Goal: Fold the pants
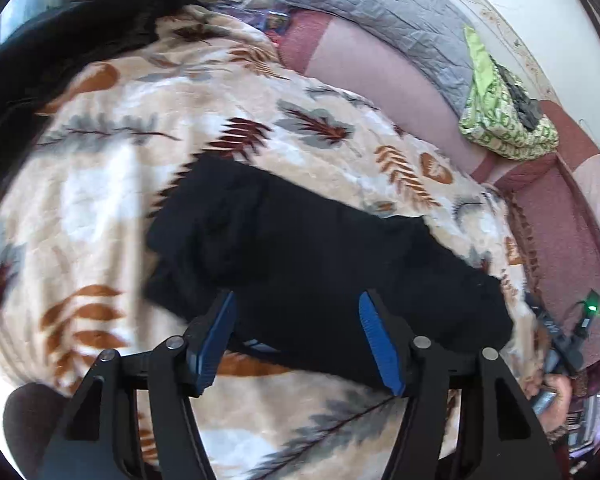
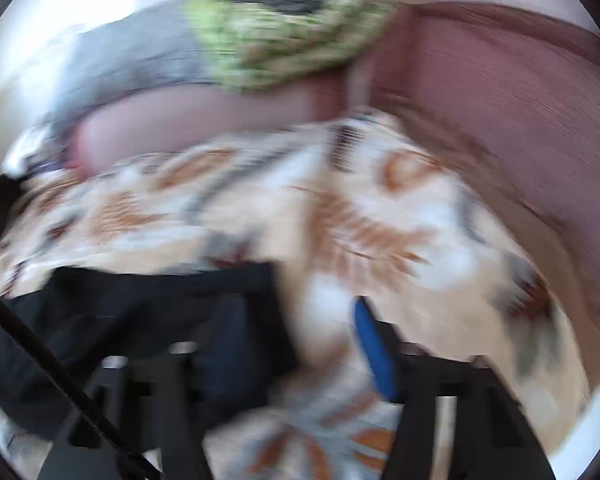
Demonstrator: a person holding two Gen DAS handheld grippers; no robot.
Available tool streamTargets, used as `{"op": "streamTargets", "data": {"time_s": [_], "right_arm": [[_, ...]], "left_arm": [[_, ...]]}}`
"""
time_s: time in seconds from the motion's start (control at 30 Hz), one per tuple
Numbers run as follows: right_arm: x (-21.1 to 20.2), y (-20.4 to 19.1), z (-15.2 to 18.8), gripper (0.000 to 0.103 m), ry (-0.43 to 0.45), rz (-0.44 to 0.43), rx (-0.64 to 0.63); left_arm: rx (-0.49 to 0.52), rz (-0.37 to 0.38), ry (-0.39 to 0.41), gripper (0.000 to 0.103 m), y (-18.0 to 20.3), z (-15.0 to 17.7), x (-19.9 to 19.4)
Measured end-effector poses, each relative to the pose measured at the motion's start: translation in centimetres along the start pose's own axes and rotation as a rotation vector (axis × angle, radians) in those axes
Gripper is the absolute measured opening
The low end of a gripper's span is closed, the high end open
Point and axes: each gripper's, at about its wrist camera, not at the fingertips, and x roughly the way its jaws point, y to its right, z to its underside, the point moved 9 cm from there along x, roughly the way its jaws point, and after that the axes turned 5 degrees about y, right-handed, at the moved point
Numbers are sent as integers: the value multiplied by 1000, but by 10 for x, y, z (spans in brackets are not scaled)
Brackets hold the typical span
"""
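Left tongs (image 1: 296, 340) angled down, fingers apart, nothing clamped, over folded black pants (image 1: 324, 264) at frame centre on leaf-print blanket (image 1: 112, 184). Right tongs (image 2: 296, 344) blurred, apart, empty; pants at 9 o'clock.

- Folded black fabric pants (image 1: 324, 256), solid black, no print showing.
- Plush cream blanket (image 1: 148, 184) patterned with rust-orange, maroon and grey-blue leaf fronds.
- Quilted cover (image 1: 388, 12) in plain grey.
- Crumpled cloth (image 1: 500, 120), lime green with a white print.
- Sofa cushions (image 1: 384, 80) pale pink, edged in dusty maroon.
- Left claw (image 1: 298, 344): black arms, bright blue ribbed pads (image 1: 376, 344).
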Motion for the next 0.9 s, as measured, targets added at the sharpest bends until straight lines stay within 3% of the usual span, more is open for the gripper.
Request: {"op": "streamTargets", "data": {"time_s": [0.1, 0.23, 0.43, 0.5, 0.53, 0.57, 0.63, 0.77, 0.9], "right_arm": [[24, -32, -1, 70, -54, -75, -88], [63, -43, 12, 69, -127, -41, -190], [71, -57, 24, 59, -145, -102, -240], [72, -58, 26, 49, -149, -99, -248], [73, -57, 26, 42, -153, -104, -237], [74, -57, 27, 26, -157, -115, -221], [72, -55, 26, 20, -163, -164, -167], [61, -52, 17, 17, -123, -195, -114], [49, -39, -2, 16, -65, -190, -51]], "left_arm": [[7, 82, -42, 65, 38, -9, 20], [122, 113, -94, 67, 95, -23, 66], [347, 52, -217, 67, 154, -21, 158], [396, 36, -277, 67, 158, -16, 183], [419, 36, -300, 64, 158, -13, 189], [455, 24, -324, 45, 159, -9, 195], [522, -59, -334, 9, 155, -9, 201], [469, -27, -324, 7, 153, -27, 196], [322, -1, -291, 7, 141, -55, 200]]}}
